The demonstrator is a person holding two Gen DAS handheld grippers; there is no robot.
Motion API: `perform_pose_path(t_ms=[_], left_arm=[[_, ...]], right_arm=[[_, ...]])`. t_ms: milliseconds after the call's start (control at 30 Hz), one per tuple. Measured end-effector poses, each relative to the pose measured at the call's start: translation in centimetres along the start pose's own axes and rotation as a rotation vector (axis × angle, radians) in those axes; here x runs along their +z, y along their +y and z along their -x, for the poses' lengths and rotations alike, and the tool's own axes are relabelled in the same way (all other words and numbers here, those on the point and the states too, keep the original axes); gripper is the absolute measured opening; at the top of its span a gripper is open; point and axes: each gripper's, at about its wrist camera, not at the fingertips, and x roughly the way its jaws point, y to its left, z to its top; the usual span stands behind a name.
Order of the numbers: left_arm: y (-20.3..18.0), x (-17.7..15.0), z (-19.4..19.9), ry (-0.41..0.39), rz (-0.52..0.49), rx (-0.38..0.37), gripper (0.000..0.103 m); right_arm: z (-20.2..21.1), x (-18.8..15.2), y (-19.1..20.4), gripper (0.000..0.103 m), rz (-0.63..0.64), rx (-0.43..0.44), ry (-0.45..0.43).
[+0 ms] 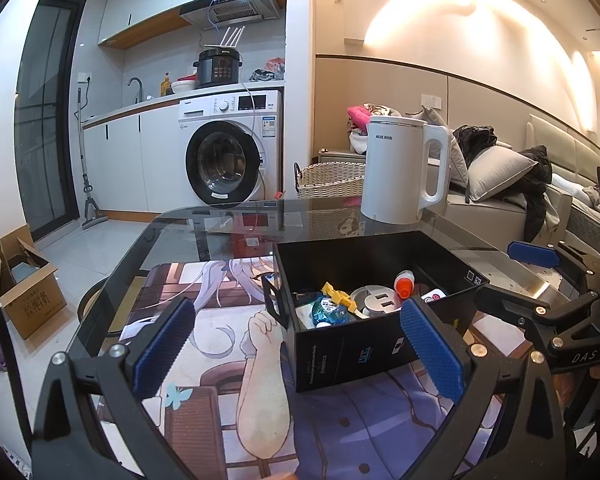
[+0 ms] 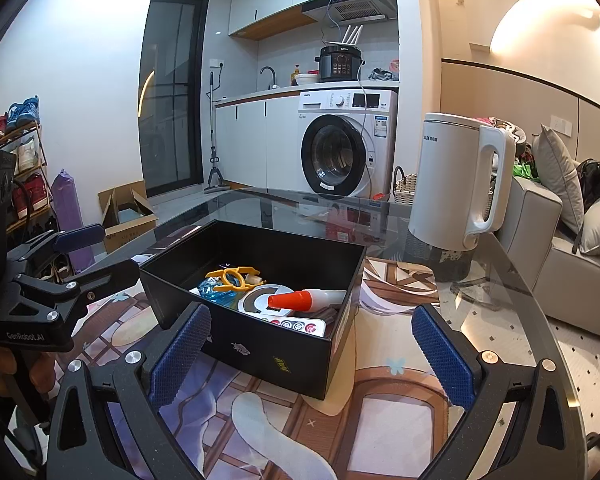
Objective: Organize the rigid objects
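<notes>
A black open box (image 1: 342, 354) (image 2: 260, 354) stands on the printed mat. Inside lie a yellow clip (image 1: 336, 293) (image 2: 232, 278), a blue crinkled packet (image 1: 330, 311) (image 2: 214, 294), a round white-grey device (image 1: 374, 300) (image 2: 260, 300), a white bottle with an orange cap (image 1: 404, 283) (image 2: 300, 300) and a white remote with buttons (image 2: 298, 325). My left gripper (image 1: 298, 346) is open and empty, just in front of the box. My right gripper (image 2: 312, 354) is open and empty, at the box's near corner. Each gripper shows in the other's view, the right (image 1: 540, 276) and the left (image 2: 84, 256).
A white electric kettle (image 1: 404, 168) (image 2: 458, 180) stands on the glass table (image 1: 204, 236) behind the box. A washing machine (image 1: 232, 148), a wicker basket (image 1: 332, 178), a cardboard box (image 1: 24, 284) on the floor and a sofa (image 2: 572, 240) surround the table.
</notes>
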Motion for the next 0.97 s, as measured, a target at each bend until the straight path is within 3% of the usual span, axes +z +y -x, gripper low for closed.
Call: perform_pose_path(t_ms=[967], left_arm=[[0.01, -0.11, -0.01, 0.000, 0.007, 0.004, 0.103]], right_arm=[[0.03, 0.01, -0.05, 0.102, -0.001, 0.000, 0.000]])
